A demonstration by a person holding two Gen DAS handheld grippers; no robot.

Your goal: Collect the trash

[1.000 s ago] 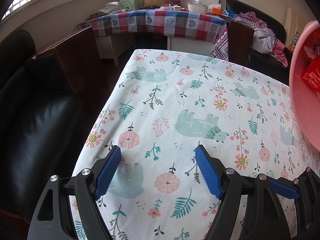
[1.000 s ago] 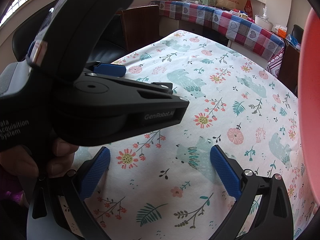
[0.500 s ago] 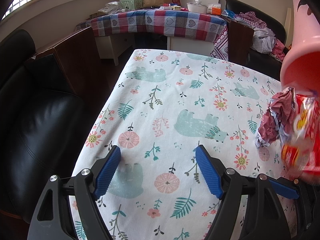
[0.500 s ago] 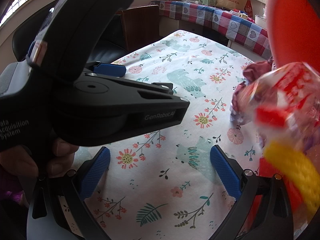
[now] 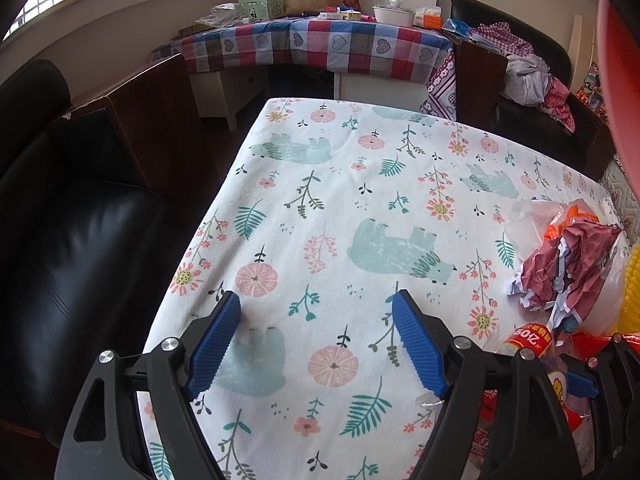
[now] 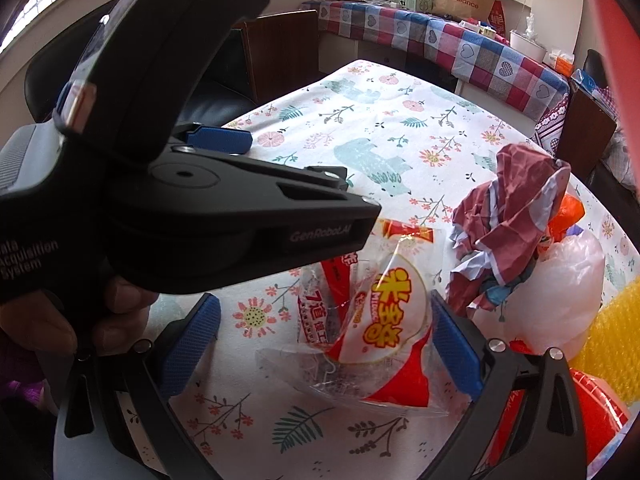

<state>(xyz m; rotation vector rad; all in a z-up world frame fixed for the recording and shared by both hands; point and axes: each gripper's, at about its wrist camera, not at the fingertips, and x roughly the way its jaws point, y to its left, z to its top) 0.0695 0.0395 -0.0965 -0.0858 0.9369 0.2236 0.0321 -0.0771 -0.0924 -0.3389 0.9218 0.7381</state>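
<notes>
Now snack wrapper (image 6: pixel 372 332) lies flat, long axis diagonal, between right gripper (image 6: pixel 326 344) wide jaws; left gripper (image 5: pixel 316 340) jaws wide, empty.

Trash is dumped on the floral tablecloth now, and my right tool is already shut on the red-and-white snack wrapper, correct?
Not quite. The right tool is open; the right wrist view shows its blue pads spread wide, with the red-and-white snack wrapper lying loose between them. The rest holds: trash, including the crumpled maroon paper, lies on the floral tablecloth.
</notes>
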